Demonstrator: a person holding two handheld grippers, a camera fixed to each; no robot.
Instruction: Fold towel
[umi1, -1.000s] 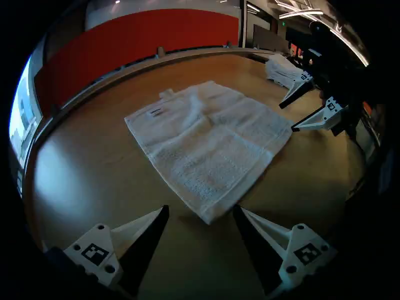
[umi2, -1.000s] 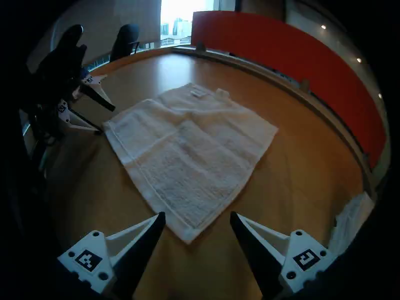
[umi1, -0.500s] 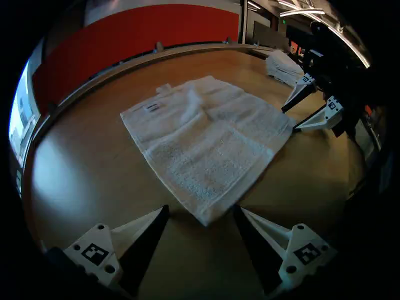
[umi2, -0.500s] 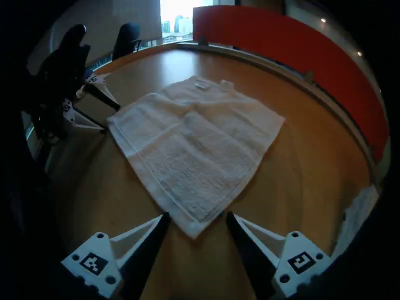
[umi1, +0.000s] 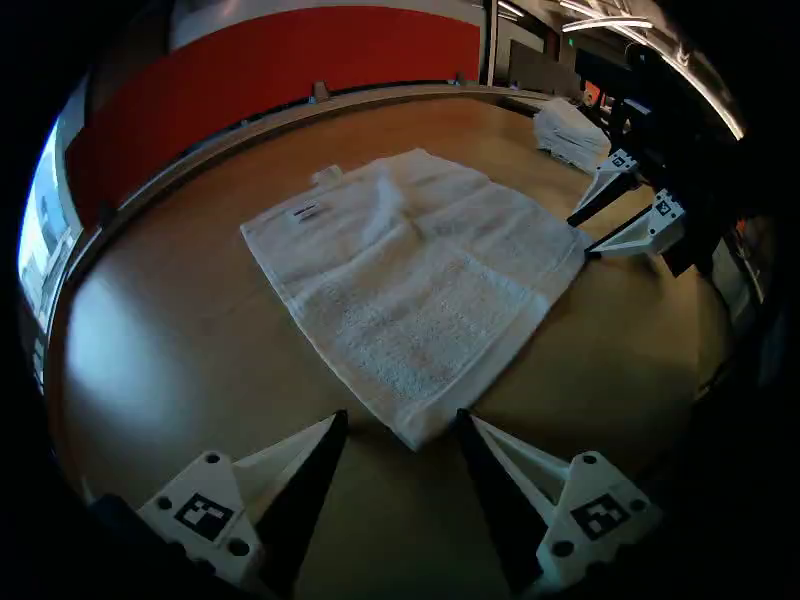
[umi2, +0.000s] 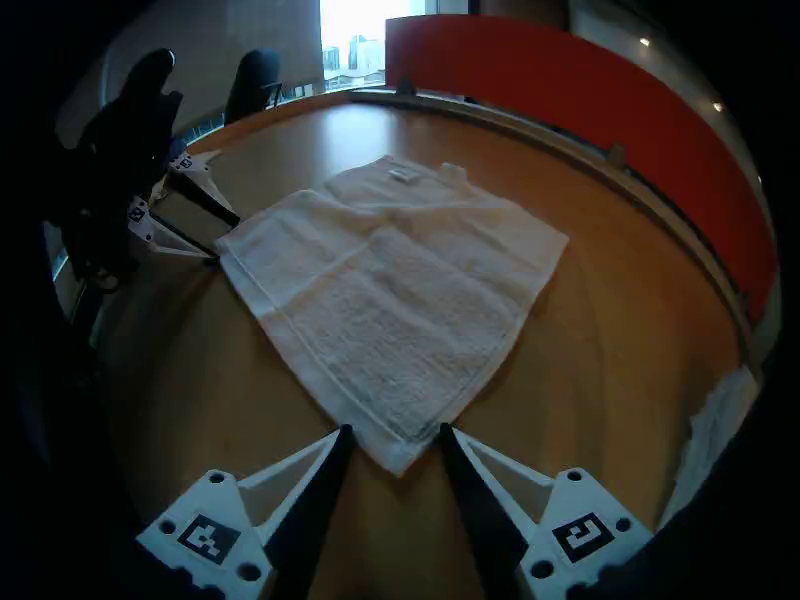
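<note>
Left gripper view: the towel (umi1: 420, 290) is lying flat on the tabletop (umi1: 180, 330), one corner being straddled by the spread left hand-held gripper (umi1: 400, 414). The right hand-held gripper (umi2: 395, 428) is being held spread about another corner. Risk: a corner slipping free through too shallow a pinch.

White terry-cloth towel (umi1: 420, 290), its looped pile rough and matt with a flatter woven border, on a smooth, softly glossy brown wooden worktop (umi1: 180, 340); the white plastic fingers (umi1: 255, 465) look matt, the red wall panel (umi1: 270, 70) smooth.
</note>
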